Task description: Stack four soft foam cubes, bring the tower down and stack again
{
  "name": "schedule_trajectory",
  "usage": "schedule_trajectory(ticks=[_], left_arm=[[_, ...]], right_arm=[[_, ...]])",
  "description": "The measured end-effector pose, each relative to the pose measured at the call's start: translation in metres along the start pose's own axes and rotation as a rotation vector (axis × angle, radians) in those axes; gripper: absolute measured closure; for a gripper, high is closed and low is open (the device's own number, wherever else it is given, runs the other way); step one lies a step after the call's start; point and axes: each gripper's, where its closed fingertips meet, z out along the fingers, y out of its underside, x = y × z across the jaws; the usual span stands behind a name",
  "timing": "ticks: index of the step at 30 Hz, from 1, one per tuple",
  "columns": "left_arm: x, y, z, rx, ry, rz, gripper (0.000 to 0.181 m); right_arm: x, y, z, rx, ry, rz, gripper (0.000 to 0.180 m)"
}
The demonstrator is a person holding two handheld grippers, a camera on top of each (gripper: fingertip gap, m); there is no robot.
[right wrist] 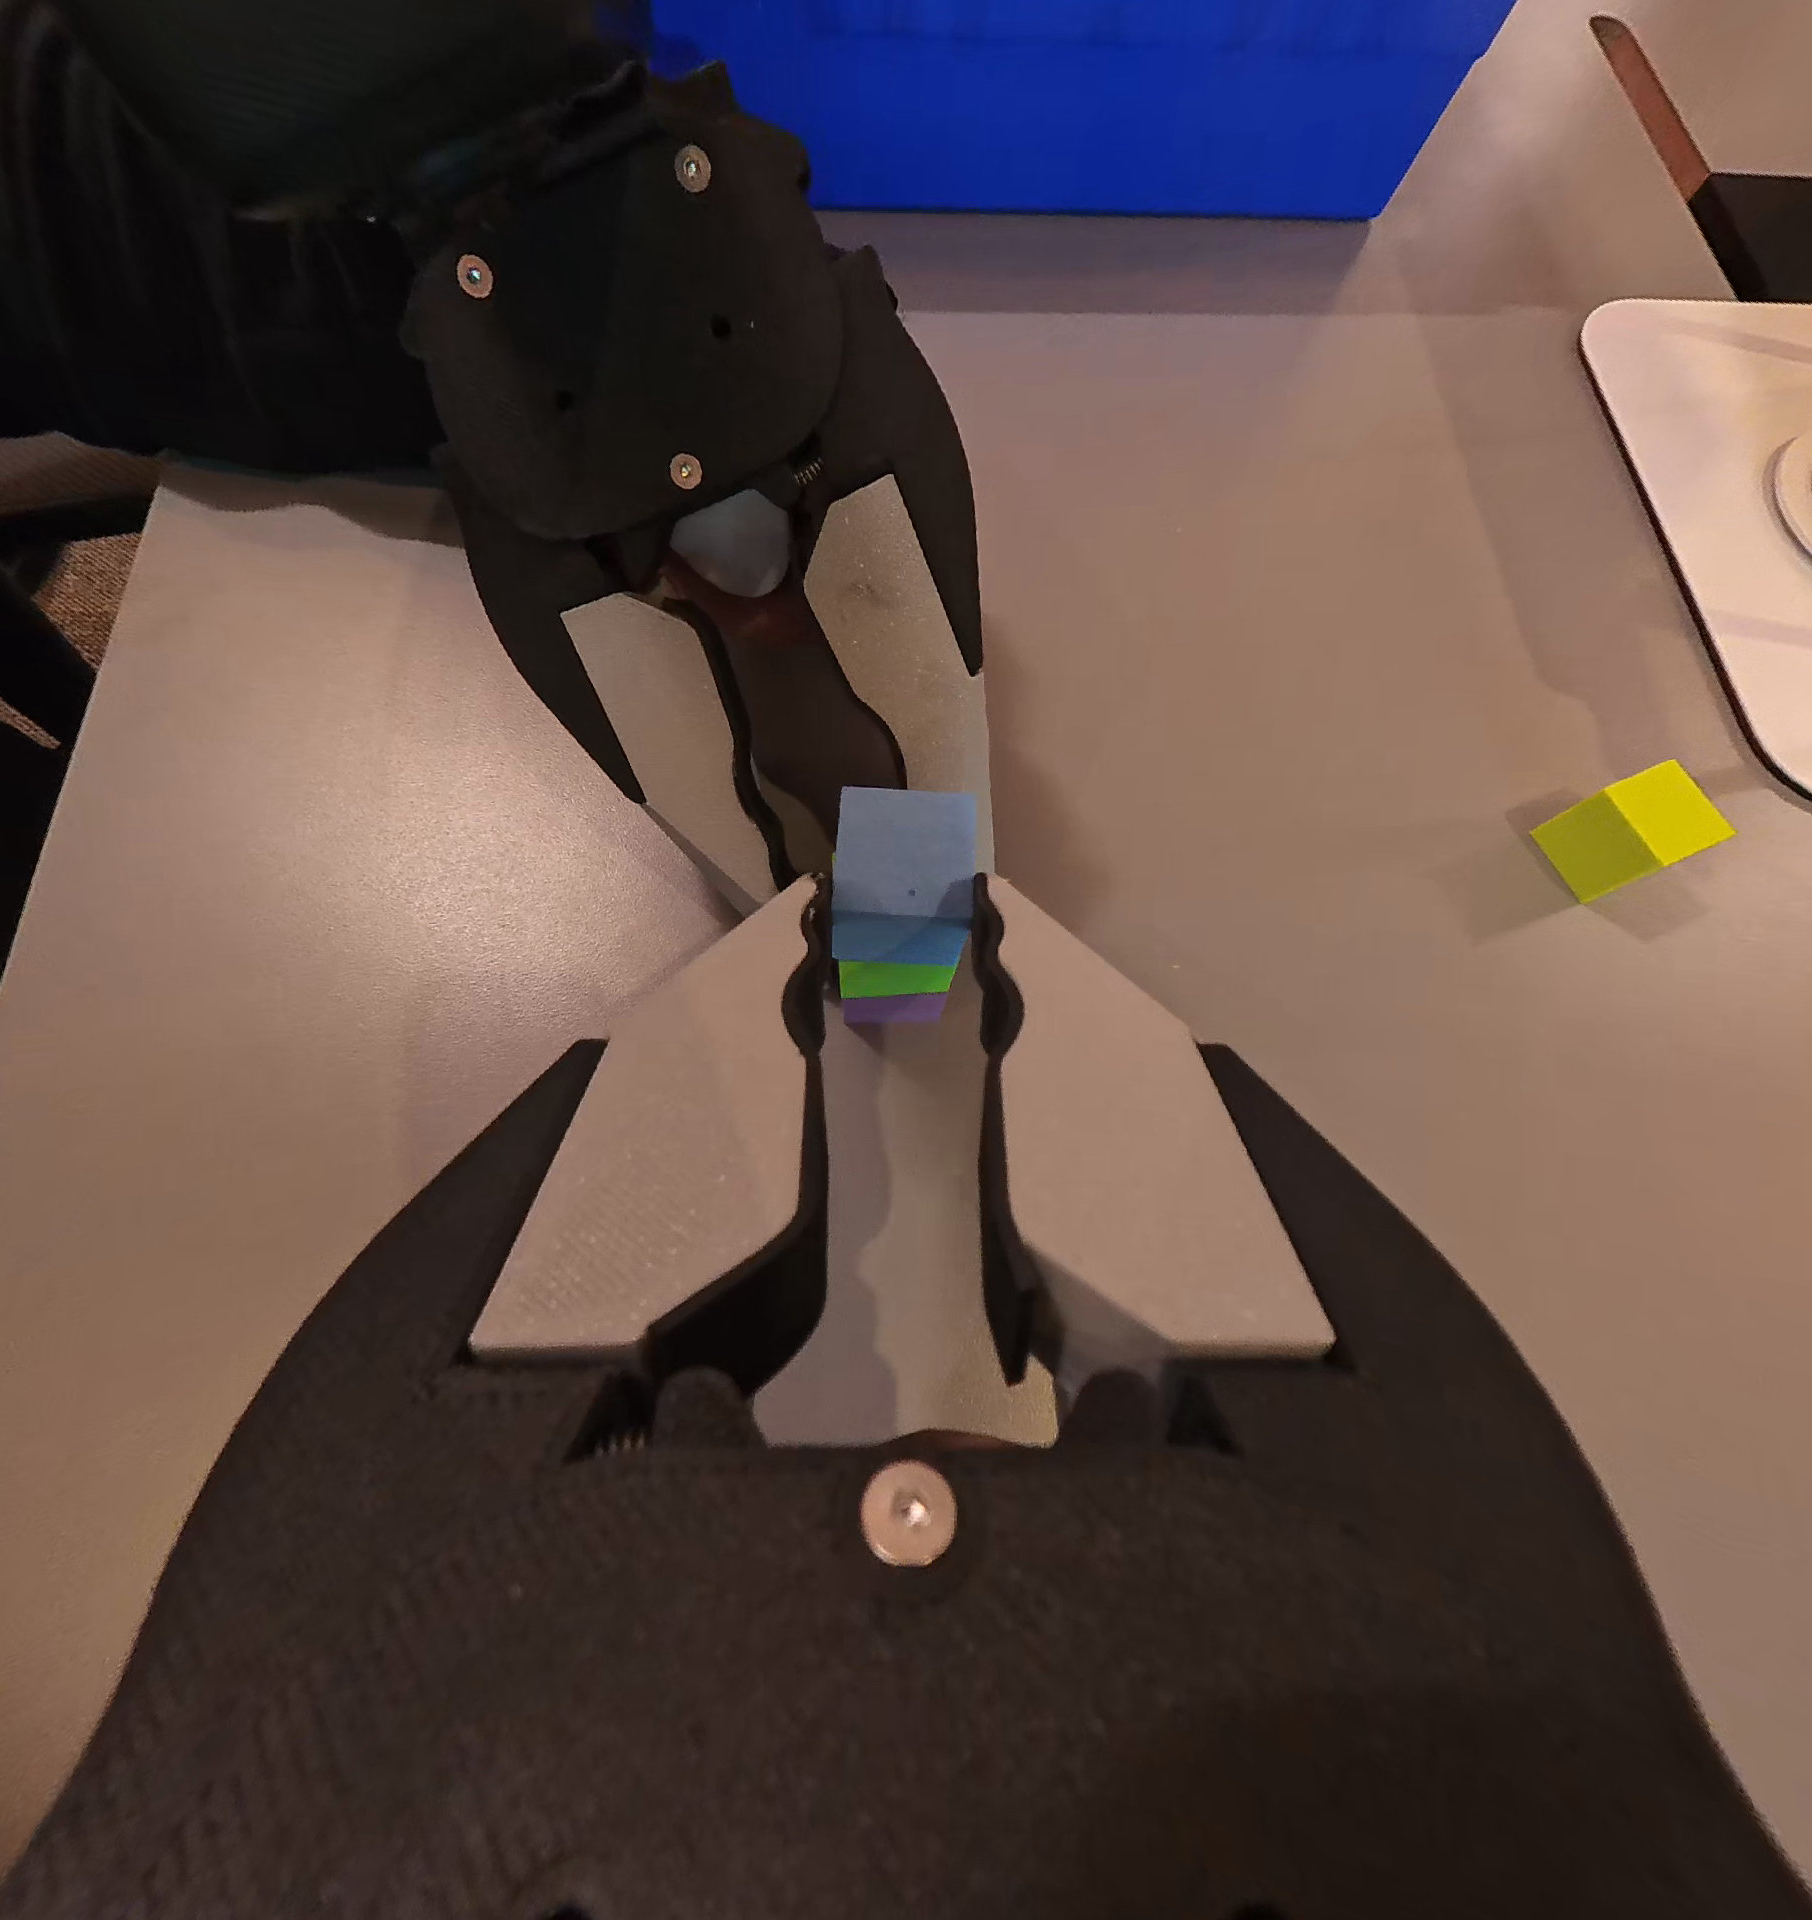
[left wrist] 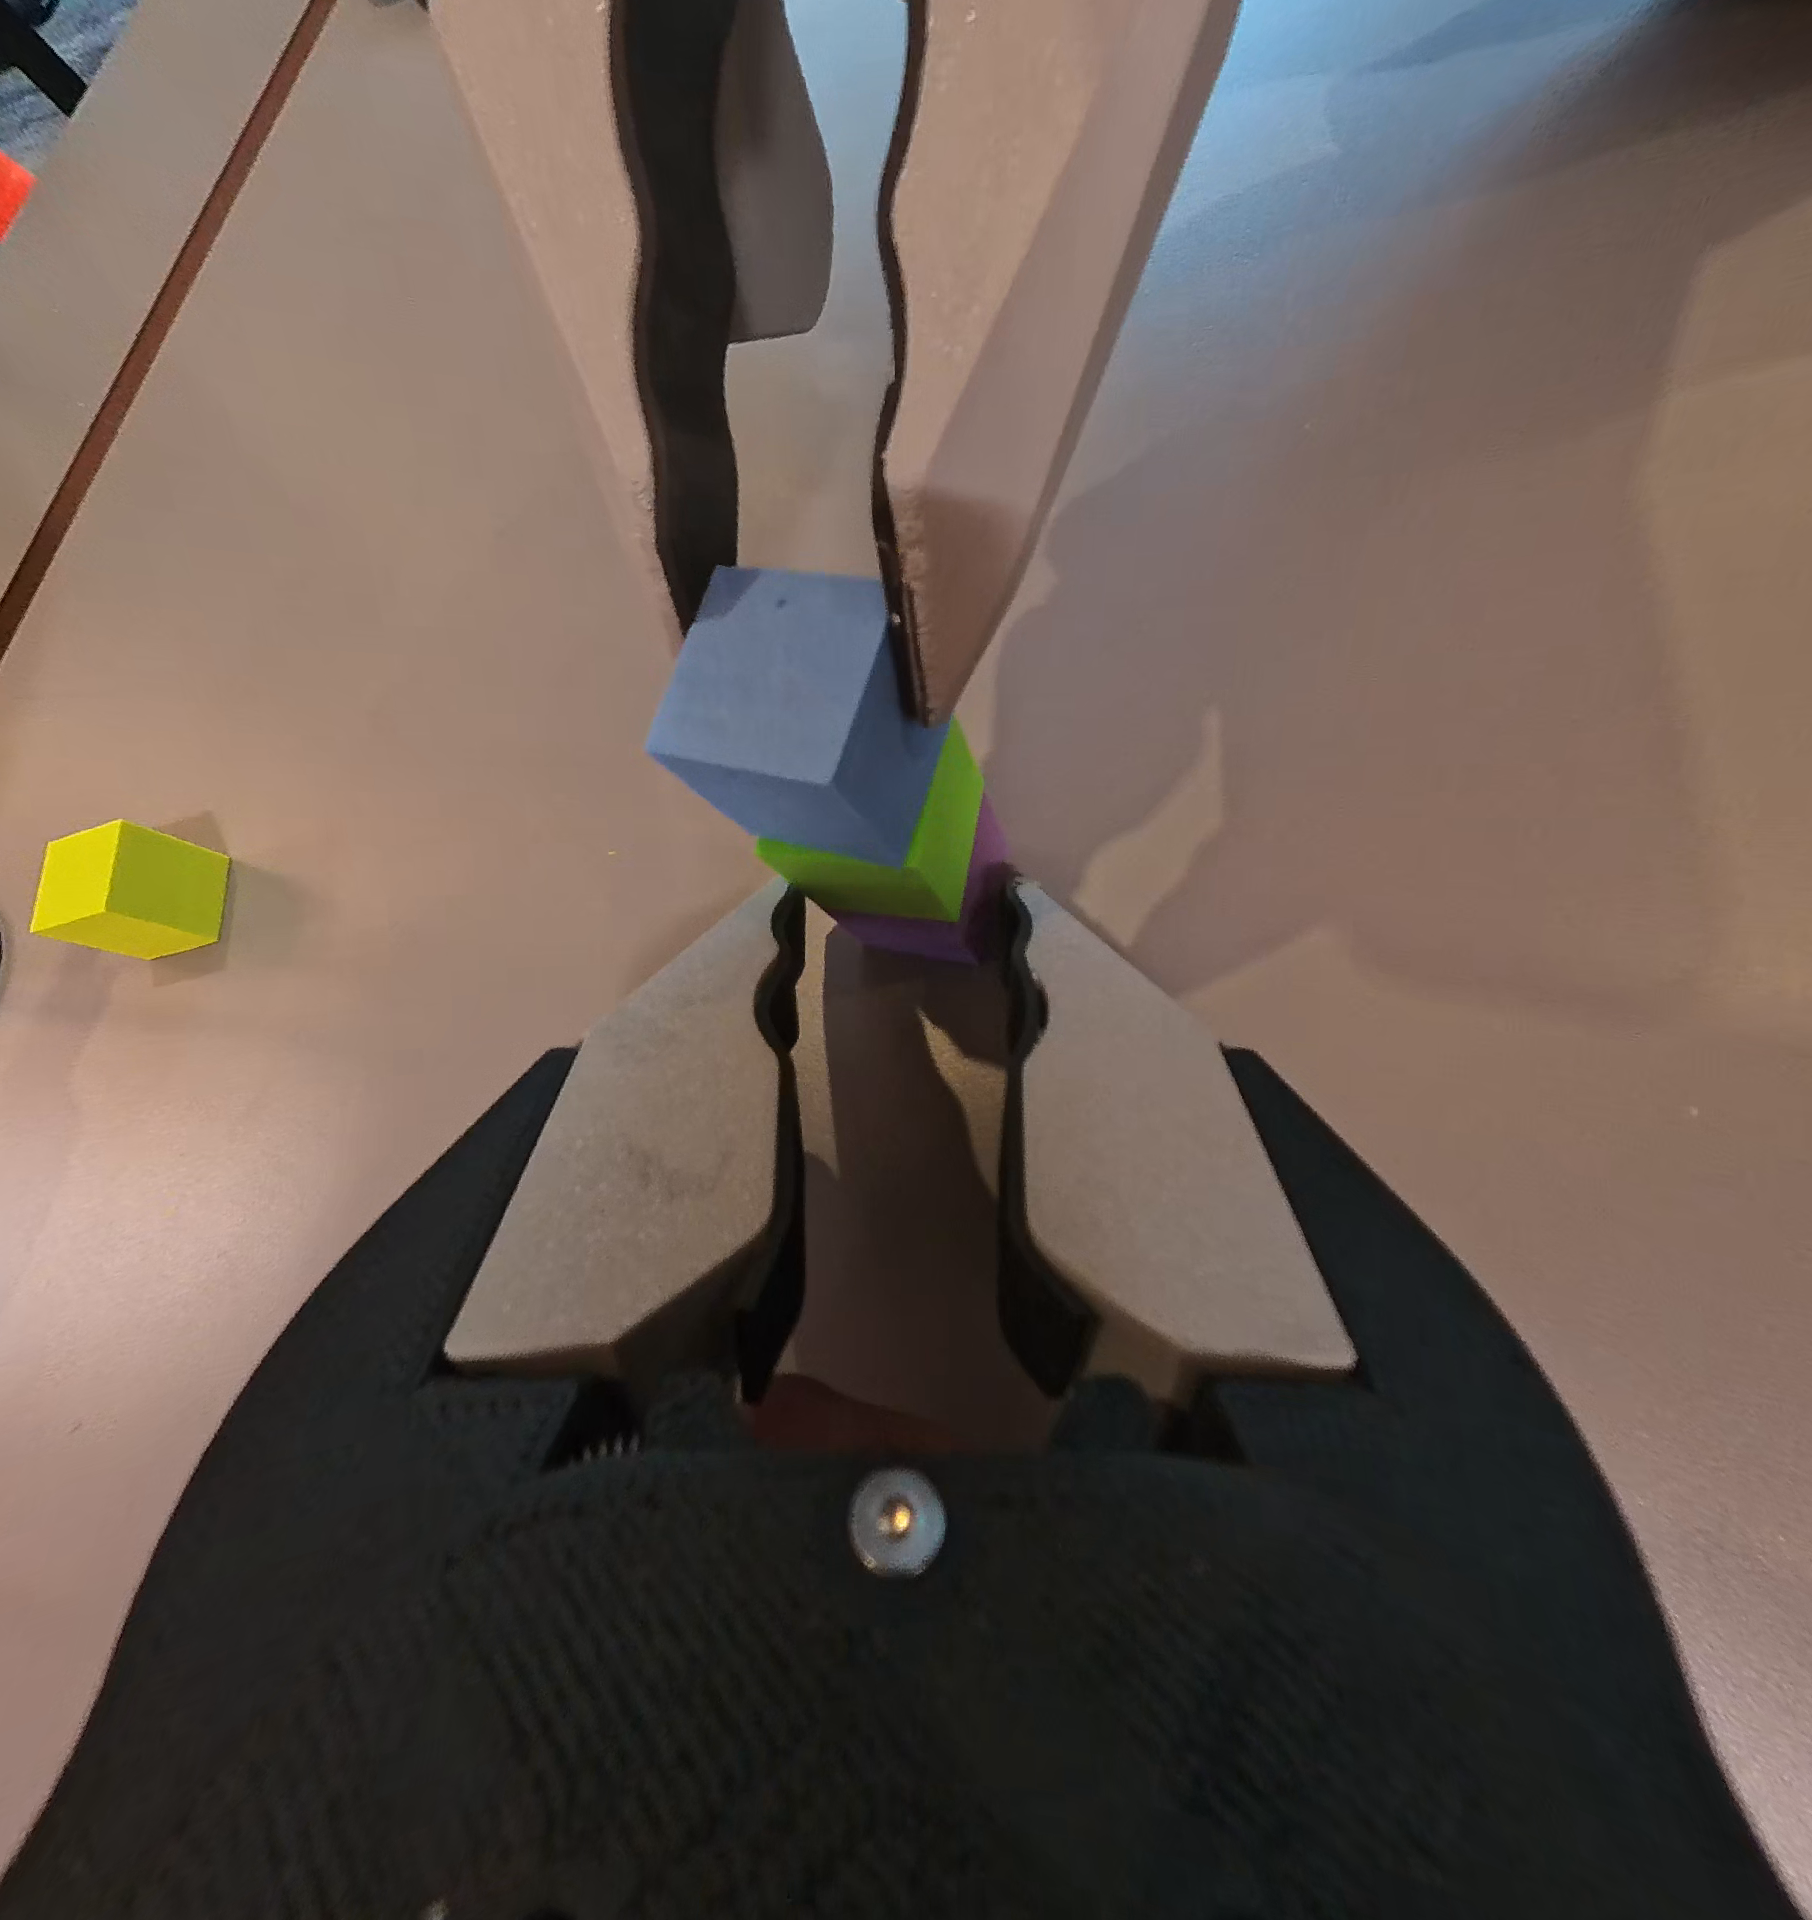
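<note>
A tower of three foam cubes stands on the grey table (right wrist: 1297, 623): purple (left wrist: 912, 930) at the bottom, green (left wrist: 943, 821) in the middle, blue (left wrist: 767, 707) on top, twisted and tilted against the green one. My right gripper (right wrist: 897, 883) is shut on the blue cube (right wrist: 907, 852); in the left wrist view it (left wrist: 808, 665) reaches in from above. My left gripper (left wrist: 902, 902) is open and straddles the purple cube at the tower's foot, with a small gap on its left side. A yellow-green cube (left wrist: 133, 888) lies alone on the table, also in the right wrist view (right wrist: 1629, 831).
A white flat stand base (right wrist: 1733, 540) lies beyond the yellow-green cube. A blue bin (right wrist: 1089, 104) stands at the table's far edge. A person's dark sleeve (right wrist: 206, 208) is behind the left gripper (right wrist: 673, 416). The table edge (left wrist: 154, 343) runs along the left. About 6 cm separates my left fingertips from my right.
</note>
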Motion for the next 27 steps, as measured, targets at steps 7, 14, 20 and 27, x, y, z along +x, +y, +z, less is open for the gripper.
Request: schedule_trajectory(ticks=[7, 14, 20, 27], left_arm=[[0.0, 0.0, 0.0, 0.0, 0.0, 0.001, 0.145], [0.0, 0.0, 0.0, -0.001, -0.002, -0.001, 0.145], [-0.002, 0.007, -0.008, -0.008, 0.025, -0.02, 0.138], [-0.005, 0.015, -0.022, -0.019, 0.07, -0.033, 0.131]], right_arm=[[-0.001, 0.0, 0.0, 0.004, -0.009, 0.009, 0.15], [0.001, -0.001, -0.002, 0.013, -0.001, 0.018, 0.143], [0.007, -0.005, -0.016, 0.05, 0.023, 0.028, 0.142], [0.008, -0.006, -0.028, 0.078, 0.013, 0.035, 0.159]])
